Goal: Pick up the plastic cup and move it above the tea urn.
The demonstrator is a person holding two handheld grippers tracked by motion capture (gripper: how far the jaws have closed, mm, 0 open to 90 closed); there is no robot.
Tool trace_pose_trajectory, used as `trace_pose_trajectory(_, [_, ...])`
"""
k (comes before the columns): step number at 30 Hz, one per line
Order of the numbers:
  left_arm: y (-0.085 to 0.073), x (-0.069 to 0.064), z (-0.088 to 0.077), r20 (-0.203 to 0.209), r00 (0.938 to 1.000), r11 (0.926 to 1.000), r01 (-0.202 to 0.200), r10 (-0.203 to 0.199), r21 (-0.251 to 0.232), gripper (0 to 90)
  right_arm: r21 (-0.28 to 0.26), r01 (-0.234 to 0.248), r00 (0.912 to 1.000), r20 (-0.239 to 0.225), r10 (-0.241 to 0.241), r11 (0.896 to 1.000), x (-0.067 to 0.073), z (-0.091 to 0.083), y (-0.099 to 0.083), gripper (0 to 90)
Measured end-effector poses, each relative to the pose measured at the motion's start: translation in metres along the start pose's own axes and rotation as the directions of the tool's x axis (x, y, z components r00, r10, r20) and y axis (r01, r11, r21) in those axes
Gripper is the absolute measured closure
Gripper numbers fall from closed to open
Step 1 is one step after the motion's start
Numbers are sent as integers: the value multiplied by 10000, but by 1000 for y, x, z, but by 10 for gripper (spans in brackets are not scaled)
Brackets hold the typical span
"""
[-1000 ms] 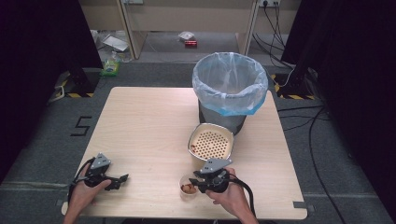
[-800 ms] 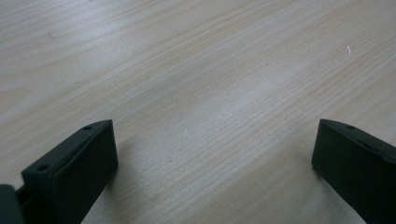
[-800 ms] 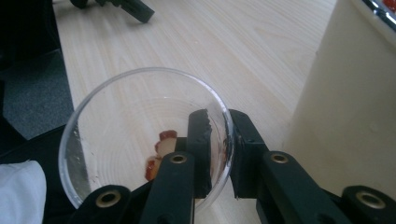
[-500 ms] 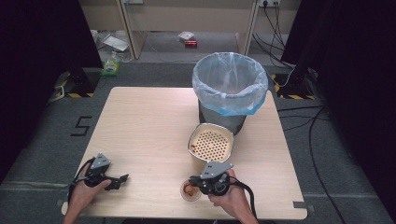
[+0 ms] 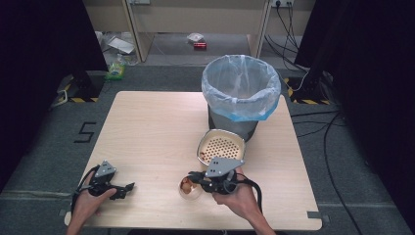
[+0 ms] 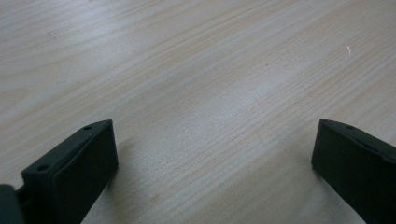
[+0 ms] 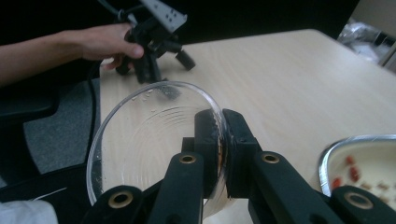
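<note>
One grip is made: my right gripper (image 7: 223,140) has clamped the rim of the small clear plastic bowl (image 7: 140,140), jaws just closed on it, near the table's front edge. Left to do, I judge: carry it to the blue-lined grey bin (image 5: 241,93) behind the perforated metal strainer tray (image 5: 220,146). My left gripper (image 5: 128,186) rests released, well apart. Pale wooden table (image 5: 147,132); grey carpet around.

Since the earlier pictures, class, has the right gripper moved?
Yes. The right gripper, clamped on the clear bowl's rim, has shifted up the high view, nearer the metal strainer.
</note>
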State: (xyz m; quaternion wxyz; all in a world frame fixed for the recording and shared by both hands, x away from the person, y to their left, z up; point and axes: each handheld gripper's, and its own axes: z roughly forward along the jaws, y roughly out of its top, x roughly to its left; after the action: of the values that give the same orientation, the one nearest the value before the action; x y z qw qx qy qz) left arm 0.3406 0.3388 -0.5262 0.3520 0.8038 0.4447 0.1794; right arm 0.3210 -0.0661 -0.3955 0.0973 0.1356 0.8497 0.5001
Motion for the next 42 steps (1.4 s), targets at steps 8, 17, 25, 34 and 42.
trace_pose_trajectory(8, [0, 0, 0, -22, 10000, 10000, -18, 18, -1, 0, -912, 215, 9968, 788, -143, 9956, -19, -24, 24, 860])
trace_pose_trajectory(17, [0, 0, 0, -23, 10000, 10000, -16, 16, -1, 0, -1639, 249, 9723, 2334, 143, 9862, -39, -81, 31, 860])
trace_pose_trajectory(25, [0, 0, 0, -22, 10000, 10000, -4, 4, -10, 0, -1437, -102, 9384, 3405, 592, 9896, -62, -101, 16, 862])
trace_pose_trajectory(34, [0, 0, 0, -23, 10000, 10000, -20, 20, 4, 0, -987, 36, 8917, 4507, 415, 9951, -76, -108, 6, 862])
trace_pose_trajectory(42, [0, 0, 0, -24, 10000, 10000, -21, 21, 3, 0, 20, 879, 8447, 5298, -756, 9961, -76, -99, 5, 861])
